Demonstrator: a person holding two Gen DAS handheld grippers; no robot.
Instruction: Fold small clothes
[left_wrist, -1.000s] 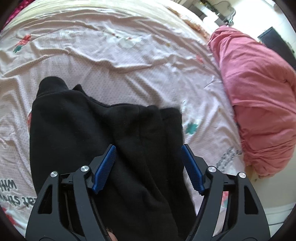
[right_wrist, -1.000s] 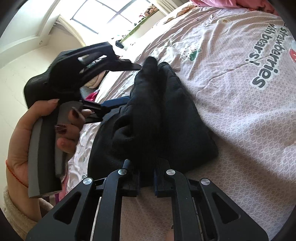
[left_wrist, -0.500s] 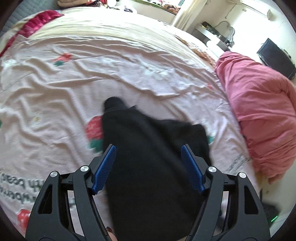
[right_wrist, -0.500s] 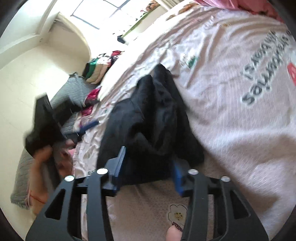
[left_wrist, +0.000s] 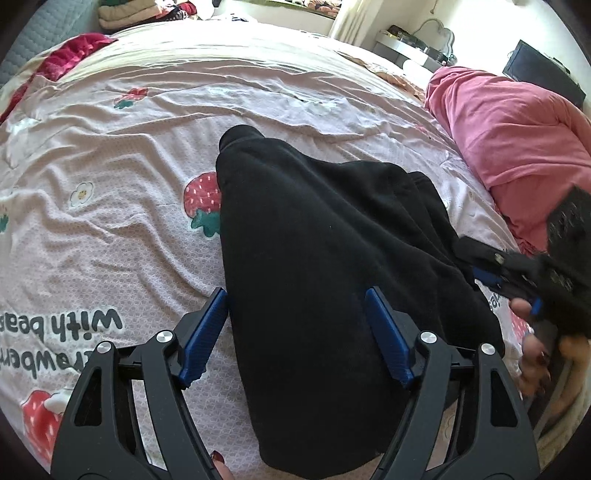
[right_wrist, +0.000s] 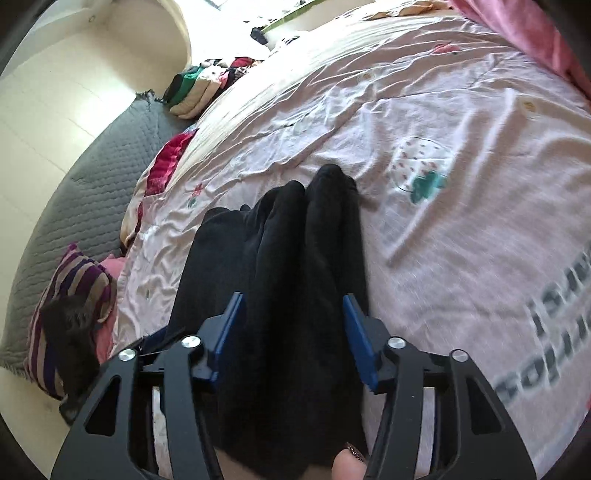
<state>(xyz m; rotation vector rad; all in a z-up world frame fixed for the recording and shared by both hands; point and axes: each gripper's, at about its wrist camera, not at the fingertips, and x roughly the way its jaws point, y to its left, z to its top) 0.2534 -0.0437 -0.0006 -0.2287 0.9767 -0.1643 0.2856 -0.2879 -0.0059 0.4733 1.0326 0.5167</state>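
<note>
The bedsheet (left_wrist: 110, 229) carries printed dark lettering. In the left wrist view it stands upside down near the lower left edge: "with" reads clearly, followed by "bea" cut off at the frame edge, and below it a partial "awber". In the right wrist view the sheet's lettering is too blurred to read.

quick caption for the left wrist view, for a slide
Open left gripper above a black garment lying on the strawberry-print bedsheet.
</note>
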